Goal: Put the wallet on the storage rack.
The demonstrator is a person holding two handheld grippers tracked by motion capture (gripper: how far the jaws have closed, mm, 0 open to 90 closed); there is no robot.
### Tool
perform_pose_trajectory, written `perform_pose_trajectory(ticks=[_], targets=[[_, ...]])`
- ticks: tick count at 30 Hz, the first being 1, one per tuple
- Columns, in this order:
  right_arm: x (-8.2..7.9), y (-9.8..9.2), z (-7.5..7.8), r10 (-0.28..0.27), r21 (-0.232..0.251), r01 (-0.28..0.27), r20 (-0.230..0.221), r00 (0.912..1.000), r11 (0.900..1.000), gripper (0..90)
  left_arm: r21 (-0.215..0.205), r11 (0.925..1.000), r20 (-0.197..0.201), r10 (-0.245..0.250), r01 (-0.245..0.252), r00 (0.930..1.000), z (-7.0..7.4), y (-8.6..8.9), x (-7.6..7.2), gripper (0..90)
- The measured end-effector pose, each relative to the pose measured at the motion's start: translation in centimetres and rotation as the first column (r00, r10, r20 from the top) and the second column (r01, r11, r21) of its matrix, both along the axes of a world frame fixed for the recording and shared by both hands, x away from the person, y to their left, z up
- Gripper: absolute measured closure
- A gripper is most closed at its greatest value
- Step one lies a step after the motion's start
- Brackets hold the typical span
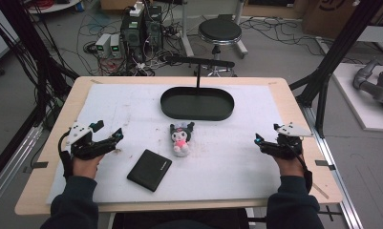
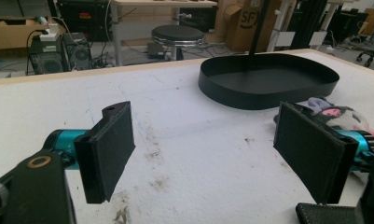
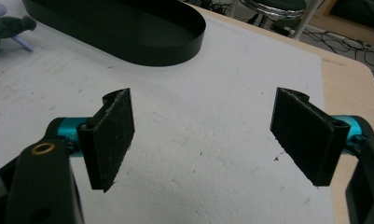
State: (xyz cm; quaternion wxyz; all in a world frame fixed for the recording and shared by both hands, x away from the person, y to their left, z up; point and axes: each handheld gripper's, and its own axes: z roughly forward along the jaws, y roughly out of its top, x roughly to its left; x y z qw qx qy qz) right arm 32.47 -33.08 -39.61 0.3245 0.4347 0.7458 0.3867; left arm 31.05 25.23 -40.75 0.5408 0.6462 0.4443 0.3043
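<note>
High view: one plush toy [image 1: 181, 138], one black wallet [image 1: 149, 170], one black oval tray [image 1: 197, 103] on the counter [image 1: 237, 157]; toy mid-counter between left claw [image 1: 116, 136] and right claw [image 1: 259, 140].
Left gripper view: jaws apart, empty; toy [image 2: 336, 116] behind one jaw.
Right gripper view: jaws apart, empty; tray [image 3: 128, 32] ahead.

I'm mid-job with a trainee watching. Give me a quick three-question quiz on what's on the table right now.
1. True or false: the left gripper holds the plush toy.
2. What lies nearest the person: A the black oval tray, B the plush toy, C the black wallet?
3. How do the right gripper jaws stand?

Key:
1. False; its jaws stand apart over bare mat.
2. C.
3. Open, nothing between them.
</note>
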Motion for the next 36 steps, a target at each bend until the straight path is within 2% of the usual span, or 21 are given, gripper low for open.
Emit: perform_pose_trajectory(ticks=[14,26,30,33,35,36], targets=[[0.1,-0.6,-0.4,-0.003,0.017,0.004,-0.015,0.9999,1.0,22.3,0.004,1.0,-0.032,0.003,-0.003,0.9995,-0.4,-0.3,0.7,20.4],[-0.1,-0.5,-0.5,-0.006,0.02,0.006,-0.013,0.9999,1.0,22.8,0.007,1.0,-0.04,-0.003,0.003,0.9992,-0.4,-0.7,0.8,21.1],[-0.1,-0.8,-0.6,-0.014,0.031,0.015,-0.02,0.9997,0.999,22.9,0.012,0.9997,-0.054,-0.022,0.022,0.9983,-0.3,-1.3,1.0,21.7],[-0.4,-0.8,-0.7,-0.011,0.02,0.011,-0.024,0.9996,1.0,23.4,0.02,0.9987,-0.063,-0.045,0.046,0.997,-0.2,-1.9,1.0,24.9],[-0.6,-0.7,-0.5,-0.016,0.02,0.017,-0.019,0.9997,1.0,23.4,0.028,0.9973,-0.084,-0.065,0.068,0.9944,-0.2,-2.4,0.6,27.3],[-0.8,-0.8,-0.4,-0.02,0.025,0.02,-0.015,0.9997,0.999,23.4,0.032,0.9951,-0.099,-0.09,0.094,0.991,-0.1,-3.0,-0.2,29.1]])
